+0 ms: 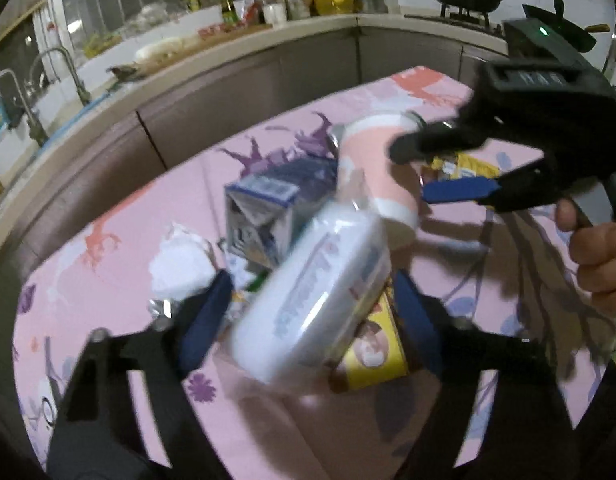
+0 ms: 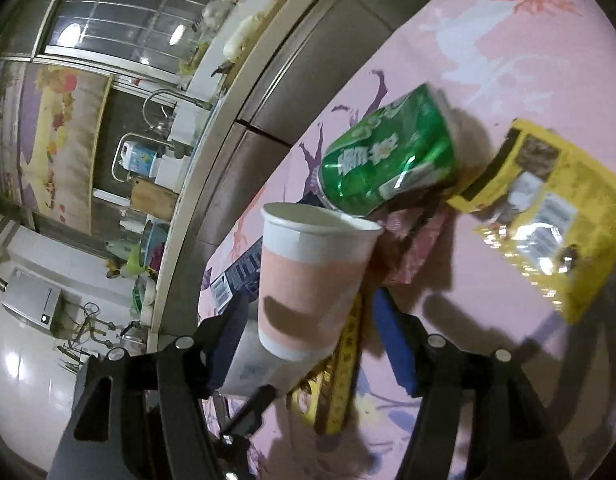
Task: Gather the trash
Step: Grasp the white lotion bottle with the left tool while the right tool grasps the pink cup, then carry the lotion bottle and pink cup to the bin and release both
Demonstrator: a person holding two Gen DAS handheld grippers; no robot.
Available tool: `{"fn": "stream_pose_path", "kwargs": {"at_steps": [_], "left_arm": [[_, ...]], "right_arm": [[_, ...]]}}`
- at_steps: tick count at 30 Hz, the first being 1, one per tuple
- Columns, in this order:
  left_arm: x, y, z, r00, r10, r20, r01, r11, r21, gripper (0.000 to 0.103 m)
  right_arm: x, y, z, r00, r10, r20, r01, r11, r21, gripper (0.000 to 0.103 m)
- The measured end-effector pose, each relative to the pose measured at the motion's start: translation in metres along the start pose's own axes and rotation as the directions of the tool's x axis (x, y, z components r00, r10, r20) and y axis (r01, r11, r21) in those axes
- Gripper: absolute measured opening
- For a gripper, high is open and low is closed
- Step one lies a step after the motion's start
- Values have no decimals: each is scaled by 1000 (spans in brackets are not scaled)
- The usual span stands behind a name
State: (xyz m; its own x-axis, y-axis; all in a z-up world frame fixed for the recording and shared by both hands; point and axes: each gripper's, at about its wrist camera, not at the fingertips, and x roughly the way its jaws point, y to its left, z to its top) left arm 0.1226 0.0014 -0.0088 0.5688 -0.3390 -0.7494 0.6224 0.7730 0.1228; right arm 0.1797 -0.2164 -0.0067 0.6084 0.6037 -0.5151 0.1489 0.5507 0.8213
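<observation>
our fingers first: the left gripper [image 1: 308, 312] has its blue pads spread wide on either side of a white tissue pack [image 1: 312, 300], and we cannot tell whether either pad touches it. the right gripper [image 2: 308, 344] is spread wide too, with a pink and white paper cup [image 2: 312, 276] between its fingers; contact is unclear to us. under all of it lies the pink flowered tablecloth [image 1: 108, 280]. on it we see a yellow foil wrapper [image 2: 544, 216], then a dented green can [image 2: 388, 160] lying on its side just beyond the cup, a blue and white carton [image 1: 260, 216] behind the tissue pack, crumpled white paper [image 1: 180, 260] beside the carton, and a small yellow packet [image 1: 376, 348] under the pack.
</observation>
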Motion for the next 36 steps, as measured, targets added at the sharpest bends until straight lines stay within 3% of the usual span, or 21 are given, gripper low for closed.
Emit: {"fn": "stream_pose_path", "kwargs": {"at_steps": [4, 6, 9, 14, 18, 22, 24, 26, 29, 32, 36], "left_arm": [[-4, -3, -6, 1000, -6, 4, 6, 1000, -14, 45], [-9, 0, -8, 1000, -14, 7, 15, 999, -37, 37], [-22, 2, -14, 999, -49, 22, 50, 996, -79, 31], [-47, 0, -21, 994, -83, 67, 92, 984, -153, 29], [-72, -16, -20, 980, -140, 138, 164, 969, -187, 29], [-72, -55, -5, 966, -222, 134, 240, 961, -139, 29], [-64, -86, 10, 950, -290, 115, 301, 948, -98, 29], [-53, -118, 28, 935, -345, 89, 350, 935, -54, 29], [-33, -167, 58, 906, -421, 47, 421, 907, 2, 29], [-10, -233, 95, 878, -479, -7, 477, 875, 82, 29], [25, -318, 139, 844, -528, -95, 536, 829, 158, 29]], "right_arm": [[11, 1, -1, 1000, 14, -14, -14, 1000, 13, 62], [12, 2, 0, 1000, 9, -13, -9, 1000, -7, 49], [2, 6, -5, 1000, 25, -8, -25, 998, -52, 45], [-29, 11, -21, 998, 48, 30, -44, 992, -120, 44], [-74, 1, -40, 991, 46, 126, -22, 981, -191, 44], [-125, -34, -56, 976, 14, 218, 33, 977, -210, 44], [-150, -55, -60, 963, -14, 268, 69, 978, -196, 44], [-177, -75, -63, 944, -48, 327, 110, 979, -173, 44], [-226, -113, -65, 896, -99, 433, 158, 982, -104, 45], [-276, -152, -63, 823, -185, 537, 229, 973, -15, 45], [-324, -200, -59, 739, -294, 606, 287, 951, 112, 46]]}}
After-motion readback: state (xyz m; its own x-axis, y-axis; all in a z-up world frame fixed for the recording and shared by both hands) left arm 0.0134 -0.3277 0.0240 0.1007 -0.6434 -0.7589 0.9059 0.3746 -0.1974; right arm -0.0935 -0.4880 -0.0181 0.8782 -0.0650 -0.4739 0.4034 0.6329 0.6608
